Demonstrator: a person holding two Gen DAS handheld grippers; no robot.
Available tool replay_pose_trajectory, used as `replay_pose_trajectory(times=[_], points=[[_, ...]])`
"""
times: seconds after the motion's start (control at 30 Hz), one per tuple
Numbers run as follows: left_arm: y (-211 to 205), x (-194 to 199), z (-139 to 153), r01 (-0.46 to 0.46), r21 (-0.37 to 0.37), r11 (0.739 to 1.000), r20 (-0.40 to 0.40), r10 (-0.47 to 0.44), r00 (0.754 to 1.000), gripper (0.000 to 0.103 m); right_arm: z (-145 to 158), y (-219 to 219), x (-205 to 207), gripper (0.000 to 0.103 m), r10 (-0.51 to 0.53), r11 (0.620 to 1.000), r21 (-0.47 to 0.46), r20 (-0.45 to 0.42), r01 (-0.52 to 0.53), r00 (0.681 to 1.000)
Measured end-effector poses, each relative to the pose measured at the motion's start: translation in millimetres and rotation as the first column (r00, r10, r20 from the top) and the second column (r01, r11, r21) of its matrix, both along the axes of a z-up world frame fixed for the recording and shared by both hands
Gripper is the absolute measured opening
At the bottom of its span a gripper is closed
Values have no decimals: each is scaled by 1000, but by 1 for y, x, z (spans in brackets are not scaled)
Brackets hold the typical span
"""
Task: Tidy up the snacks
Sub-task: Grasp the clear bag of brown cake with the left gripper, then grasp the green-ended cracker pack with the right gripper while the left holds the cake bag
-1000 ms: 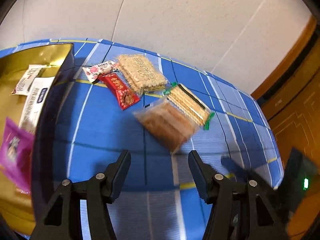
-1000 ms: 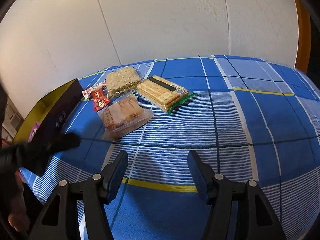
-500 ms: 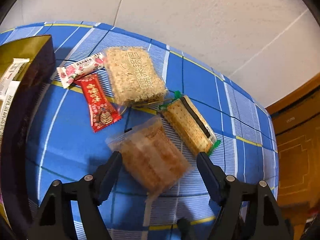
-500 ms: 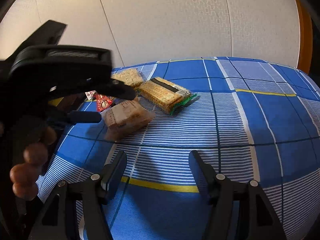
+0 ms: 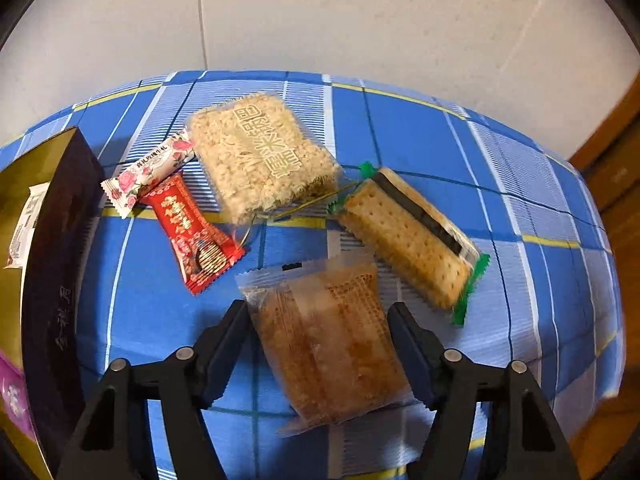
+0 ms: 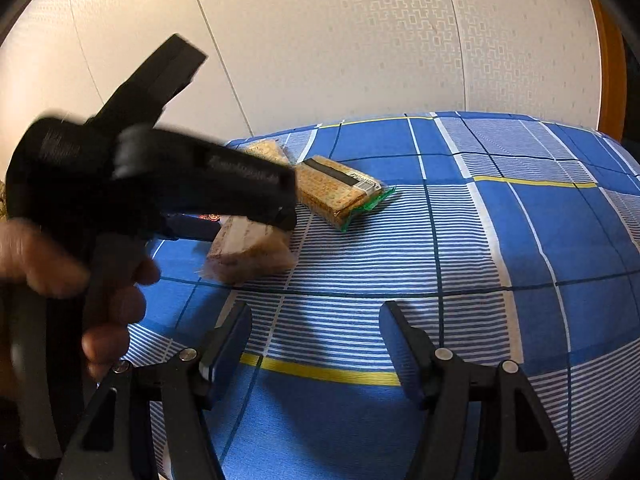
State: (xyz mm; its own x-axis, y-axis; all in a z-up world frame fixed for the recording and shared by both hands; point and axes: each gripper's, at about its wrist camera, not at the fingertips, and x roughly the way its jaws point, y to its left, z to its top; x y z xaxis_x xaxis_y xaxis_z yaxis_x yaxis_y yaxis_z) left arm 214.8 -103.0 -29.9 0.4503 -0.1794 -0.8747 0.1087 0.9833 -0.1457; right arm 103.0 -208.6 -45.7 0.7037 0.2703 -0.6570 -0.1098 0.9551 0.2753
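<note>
5 snacks on the blue checked surface (image 5: 152,312), left hand-held gripper (image 5: 320,328) spread wide around the clear-wrapped brown cake (image 5: 332,344), not yet clamping, right hand-held gripper (image 6: 316,328) released, cracker pack (image 5: 412,236) just beside the cake.

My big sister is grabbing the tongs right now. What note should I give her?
Left tongs: open, one finger on each side of the clear-wrapped brown pastry, not squeezing yet.
Right tongs: open, holding nothing, over bare blue checked cloth.
In the gold box at the left: a few snacks, including a purple packet and a white packet.
On the cloth: the pastry, red candy, rose-print candy, rice cake pack, green-ended cracker pack.
Left to do, probably: close on the pastry, carry it to the box, then the other four.
</note>
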Motion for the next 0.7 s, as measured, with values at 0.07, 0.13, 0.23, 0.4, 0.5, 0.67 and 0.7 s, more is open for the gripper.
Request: replay_pose_trajectory(times=[0.07, 0.13, 0.23, 0.4, 0.5, 0.67, 0.7], points=[[8, -12, 0, 35, -1, 999, 23, -35, 999, 69, 0, 0, 0, 67, 1, 1000, 0, 1, -1, 1000], [18, -27, -1, 76, -11, 997, 50, -76, 996, 68, 0, 0, 0, 67, -1, 1000, 1, 1, 1, 1000], [33, -52, -2, 131, -15, 991, 79, -129, 988, 68, -1, 1, 0, 67, -1, 1000, -4, 3, 1, 1000], [47, -83, -7, 183, -15, 983, 127, -180, 975, 68, 0, 1, 0, 67, -3, 1000, -1, 3, 3, 1000], [54, -100, -9, 188, -13, 982, 168, -183, 969, 68, -1, 3, -1, 67, -3, 1000, -14, 3, 3, 1000], [58, -112, -13, 208, 1, 978, 228, -203, 952, 69, 1, 3, 4, 67, 12, 1000, -28, -29, -13, 1000], [58, -113, -13, 207, 0, 978, 233, -201, 952, 69, 3, 4, 9, 67, 24, 999, -38, -57, -26, 998]])
